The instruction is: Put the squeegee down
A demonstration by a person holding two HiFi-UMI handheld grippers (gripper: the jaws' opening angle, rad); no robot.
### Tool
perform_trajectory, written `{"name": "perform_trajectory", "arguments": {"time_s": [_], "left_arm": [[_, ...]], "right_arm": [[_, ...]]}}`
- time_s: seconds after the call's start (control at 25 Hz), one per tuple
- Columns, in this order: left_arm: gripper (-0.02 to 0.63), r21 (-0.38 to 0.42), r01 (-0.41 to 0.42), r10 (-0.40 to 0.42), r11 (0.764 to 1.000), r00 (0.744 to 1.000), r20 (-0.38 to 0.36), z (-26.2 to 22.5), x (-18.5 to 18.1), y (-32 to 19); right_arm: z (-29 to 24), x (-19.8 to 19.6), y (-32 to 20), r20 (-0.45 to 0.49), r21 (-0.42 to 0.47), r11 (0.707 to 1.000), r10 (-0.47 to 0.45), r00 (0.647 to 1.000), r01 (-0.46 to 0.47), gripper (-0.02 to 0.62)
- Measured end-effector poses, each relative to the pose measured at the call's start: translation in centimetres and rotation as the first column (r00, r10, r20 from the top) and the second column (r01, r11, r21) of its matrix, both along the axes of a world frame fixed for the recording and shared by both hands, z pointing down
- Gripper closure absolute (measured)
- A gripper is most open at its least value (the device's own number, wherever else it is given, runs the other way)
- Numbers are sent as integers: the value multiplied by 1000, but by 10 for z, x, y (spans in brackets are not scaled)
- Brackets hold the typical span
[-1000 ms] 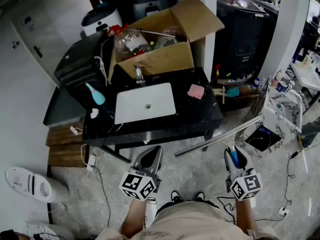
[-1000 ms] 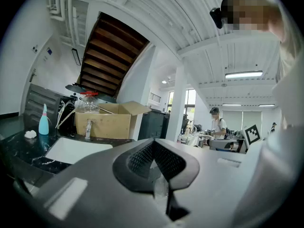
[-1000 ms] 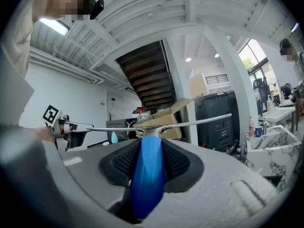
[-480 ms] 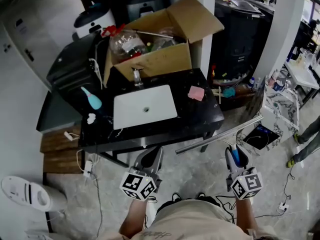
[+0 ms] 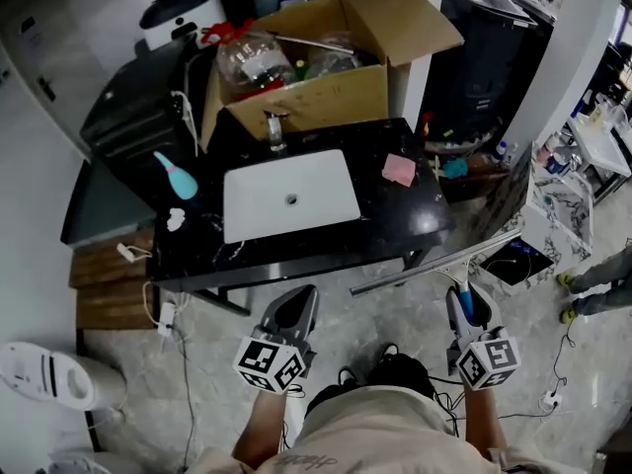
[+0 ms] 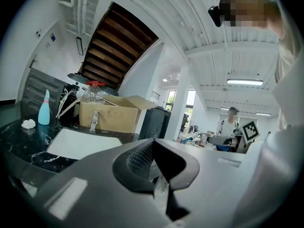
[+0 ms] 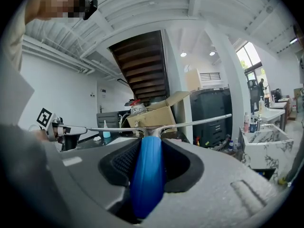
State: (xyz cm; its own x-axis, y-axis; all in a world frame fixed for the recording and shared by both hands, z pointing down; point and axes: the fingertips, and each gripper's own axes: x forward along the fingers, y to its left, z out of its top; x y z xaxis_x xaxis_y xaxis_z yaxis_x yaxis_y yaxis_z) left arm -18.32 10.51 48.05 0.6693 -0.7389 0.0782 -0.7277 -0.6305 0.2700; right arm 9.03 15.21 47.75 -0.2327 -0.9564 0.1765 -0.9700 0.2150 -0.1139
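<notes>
A squeegee (image 5: 434, 263) with a blue handle (image 7: 147, 175) and a long metal blade (image 7: 156, 125) is held level in the air, in front of the black counter (image 5: 395, 227). My right gripper (image 5: 464, 309) is shut on its blue handle, and the blade sticks out to both sides past the jaws. My left gripper (image 5: 296, 314) hangs near the counter's front edge, shut with nothing in it. A white sink basin (image 5: 289, 197) is set in the counter's middle.
On the counter lie a pink sponge (image 5: 399, 169), a teal bottle (image 5: 176, 178) and a faucet (image 5: 276, 128). An open cardboard box (image 5: 326, 77) of bottles stands behind. A marble stand (image 5: 553, 205) is at the right, wooden steps (image 5: 109, 279) at the left. A bystander's legs (image 5: 597, 284) show far right.
The whole view has shifted a little nearer the counter. Both grippers keep their places and the squeegee stays gripped and level.
</notes>
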Motion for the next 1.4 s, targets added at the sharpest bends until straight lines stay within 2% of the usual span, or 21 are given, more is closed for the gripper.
{"name": "perform_trajectory", "arguments": {"time_s": [0.28,0.56,0.92,1.2,1.4], "left_arm": [[592,-16,20,-20,1000,1000,10,4,1,-33],[592,-22,94,-92,995,993,76,2,2,-107],[592,-21,110,-107,994,989,103,-20,64,-227],[592,-59,108,-99,992,984,147,-18,103,-292],[591,-83,115,-100,990,980,170,-15,121,-319]], "right_arm": [[2,5,-45,20,5,1000,-20,1000,20,463],[19,19,-146,108,6,998,-69,992,69,463],[17,72,-284,103,20,992,-126,987,125,463],[42,104,-353,123,-45,991,-117,986,123,463],[64,110,-389,105,-102,984,-137,985,148,463]]}}
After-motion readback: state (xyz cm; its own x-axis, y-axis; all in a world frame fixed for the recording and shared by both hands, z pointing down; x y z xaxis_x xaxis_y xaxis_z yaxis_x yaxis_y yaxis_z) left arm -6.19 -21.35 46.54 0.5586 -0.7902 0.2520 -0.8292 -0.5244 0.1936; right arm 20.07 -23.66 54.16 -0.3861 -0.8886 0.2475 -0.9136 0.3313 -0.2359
